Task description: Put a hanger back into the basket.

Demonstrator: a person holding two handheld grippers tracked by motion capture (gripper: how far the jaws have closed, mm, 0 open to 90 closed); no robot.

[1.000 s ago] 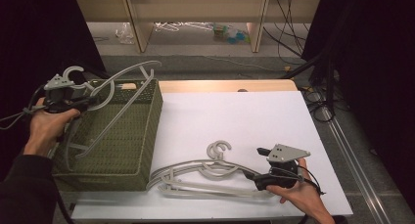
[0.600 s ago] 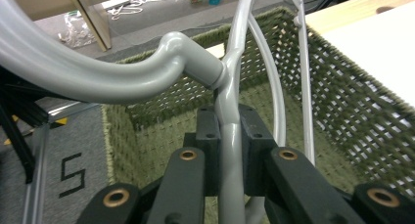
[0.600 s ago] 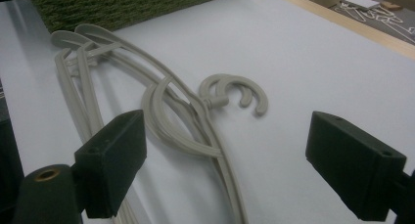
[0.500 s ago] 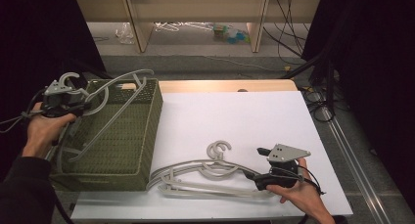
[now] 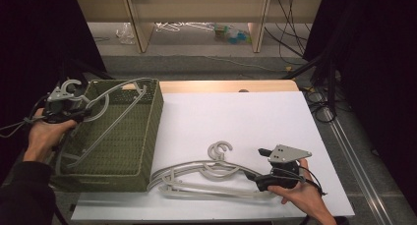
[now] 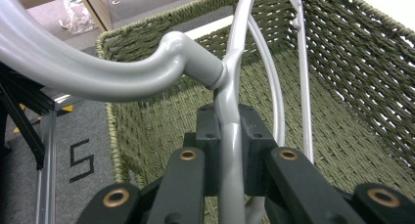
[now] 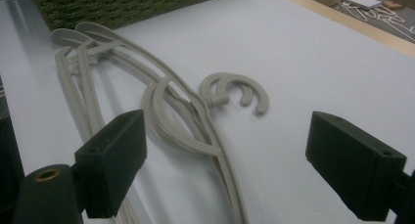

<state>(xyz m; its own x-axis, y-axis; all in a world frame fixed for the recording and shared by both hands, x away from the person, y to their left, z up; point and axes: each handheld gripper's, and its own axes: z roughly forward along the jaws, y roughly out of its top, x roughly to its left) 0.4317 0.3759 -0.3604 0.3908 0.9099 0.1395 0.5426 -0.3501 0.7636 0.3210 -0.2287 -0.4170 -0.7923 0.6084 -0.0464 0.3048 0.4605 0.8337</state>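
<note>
Two claws in play. Left claw (image 5: 81, 112) is clamped on a grey hanger (image 5: 105, 107) just below its hook, holding it tilted over the green basket (image 5: 147, 136), the lower end down inside the basket near the front-left corner. Right claw (image 5: 260, 178) is wide open, nothing between its jaws, resting on the white surface (image 5: 236, 117) at the end of the stacked hangers (image 5: 206, 173) lying flat just beside the basket's front-right corner.
</note>
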